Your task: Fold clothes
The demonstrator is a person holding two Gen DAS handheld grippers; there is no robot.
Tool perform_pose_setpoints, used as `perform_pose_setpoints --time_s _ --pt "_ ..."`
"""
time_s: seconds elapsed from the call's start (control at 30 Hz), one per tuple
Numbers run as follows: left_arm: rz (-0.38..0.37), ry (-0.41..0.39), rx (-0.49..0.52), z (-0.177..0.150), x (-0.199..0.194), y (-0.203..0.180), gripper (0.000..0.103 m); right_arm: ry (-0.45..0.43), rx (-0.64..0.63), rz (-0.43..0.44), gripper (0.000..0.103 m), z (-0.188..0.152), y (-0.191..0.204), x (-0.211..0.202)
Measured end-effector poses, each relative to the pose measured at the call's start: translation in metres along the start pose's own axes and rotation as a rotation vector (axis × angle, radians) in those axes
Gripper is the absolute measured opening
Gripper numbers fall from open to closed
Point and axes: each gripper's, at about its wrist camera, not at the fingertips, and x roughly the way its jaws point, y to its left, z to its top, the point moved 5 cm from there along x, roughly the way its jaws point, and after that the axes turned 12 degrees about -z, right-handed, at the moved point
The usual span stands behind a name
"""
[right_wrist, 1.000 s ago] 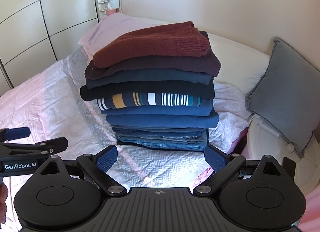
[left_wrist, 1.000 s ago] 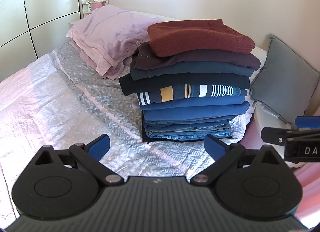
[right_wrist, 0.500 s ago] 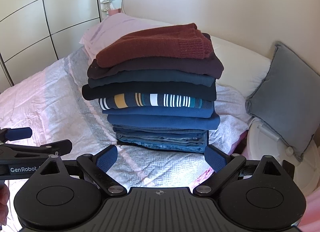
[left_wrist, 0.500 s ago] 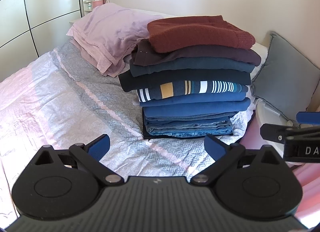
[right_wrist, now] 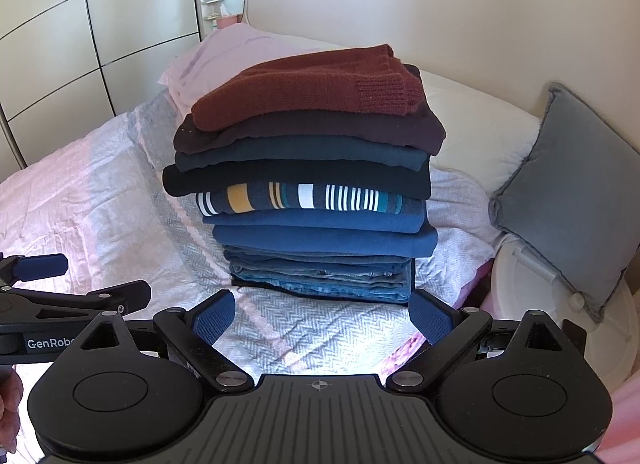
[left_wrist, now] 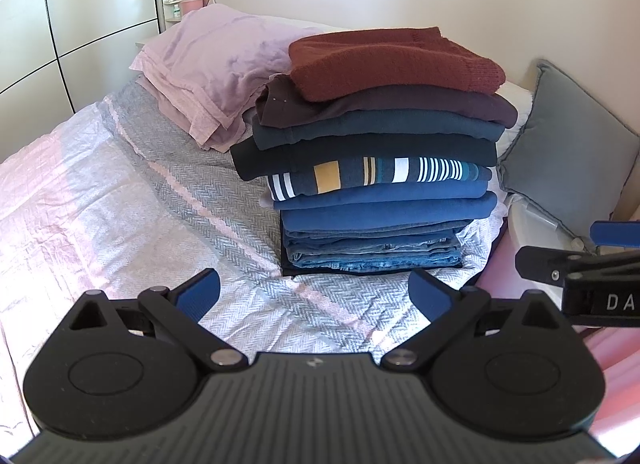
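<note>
- Bedroom, daylight: a bed (left_wrist: pixel 120 199) under a pale pink and grey herringbone cover filled both views, with a white wardrobe (left_wrist: pixel 72 23) at the left wall.
- A pile of folded clothes (left_wrist: pixel 372 167) stood on the cover, a rust-red sweater (left_wrist: pixel 392 63) on top, a striped top (right_wrist: pixel 304 197) midway and jeans (right_wrist: pixel 324 276) at the bottom.
- The pile lay straight ahead of both tools, its long side running left to right across the views.
- The left gripper (left_wrist: pixel 314 288) hung above the cover with jaws spread wide and empty; the pile sat slightly right of its centre.
- The right gripper (right_wrist: pixel 322 314) was likewise spread and empty, and appeared the nearer, its blue tips close under the jeans.
- A pink pillow (left_wrist: pixel 216 67) lay behind the pile on the left, a grey cushion (right_wrist: pixel 572 191) well to the right.
- No unfolded garment showed; the pile's back and a white object (right_wrist: pixel 560 304) by the cushion were hard to make out.
</note>
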Motion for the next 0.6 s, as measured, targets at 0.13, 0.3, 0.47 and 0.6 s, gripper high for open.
perform_pose_setpoints --time_s 0.13,0.3,0.47,0.6 --pt "-0.002 0.001 0.002 -0.0002 0.0007 0.0 0.099 0.002 -0.001 -0.002 0.096 -0.0001 0.0006 0.0001" --pt "-0.007 0.003 0.002 -0.0003 0.0023 -0.0004 0.099 0.006 -0.003 -0.004 0.096 0.0003 0.0023 0.0009" --pt "-0.009 0.002 -0.002 0.0006 0.0043 0.0004 0.099 0.007 -0.006 -0.007 0.096 0.001 0.003 0.0018" --pt "-0.018 -0.014 -0.014 0.0006 0.0033 0.0013 0.099 0.009 -0.006 -0.009 0.096 0.0006 0.0032 0.0026"
